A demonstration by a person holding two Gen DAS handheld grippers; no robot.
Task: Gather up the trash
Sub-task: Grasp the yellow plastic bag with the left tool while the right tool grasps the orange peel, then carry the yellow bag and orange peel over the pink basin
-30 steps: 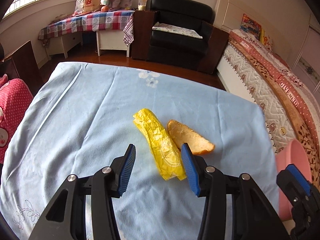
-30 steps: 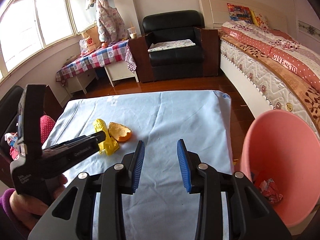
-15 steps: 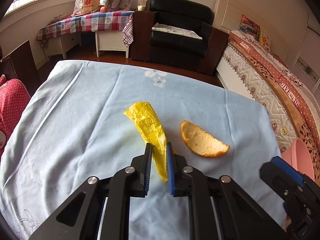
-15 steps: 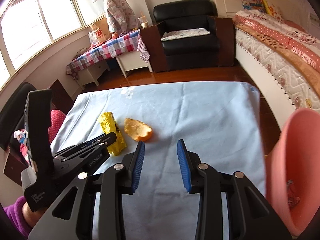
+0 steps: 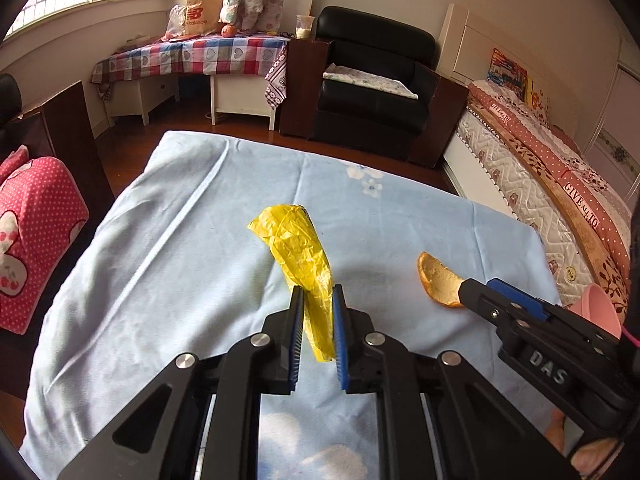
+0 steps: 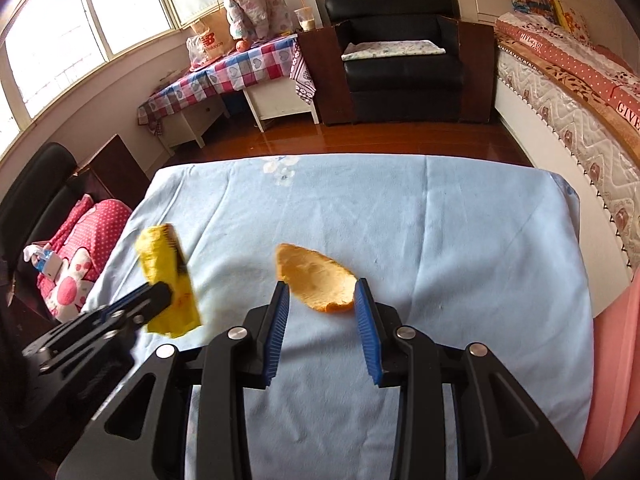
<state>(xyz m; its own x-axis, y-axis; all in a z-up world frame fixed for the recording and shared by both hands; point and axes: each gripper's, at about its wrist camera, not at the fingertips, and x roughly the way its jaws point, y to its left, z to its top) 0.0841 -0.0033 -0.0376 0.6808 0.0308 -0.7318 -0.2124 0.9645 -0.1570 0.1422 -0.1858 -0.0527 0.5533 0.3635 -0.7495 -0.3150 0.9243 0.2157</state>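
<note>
Blue left fingers (image 5: 297,322) pinch the yellow wrapper (image 5: 298,256), which seems lifted off the blue cloth (image 5: 168,280); right gripper (image 6: 322,322) is spread around the orange peel (image 6: 316,278) lying there. Neither piece is yet in the pink bin (image 6: 618,356) beside the table, so both drops remain.

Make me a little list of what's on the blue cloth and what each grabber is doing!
left tool: shut on the yellow wrapper, lifted off the cloth
right tool: open, fingers either side of the orange peel
orange peel: lying on the blue cloth
pink bin: at the cloth's right edge
</note>
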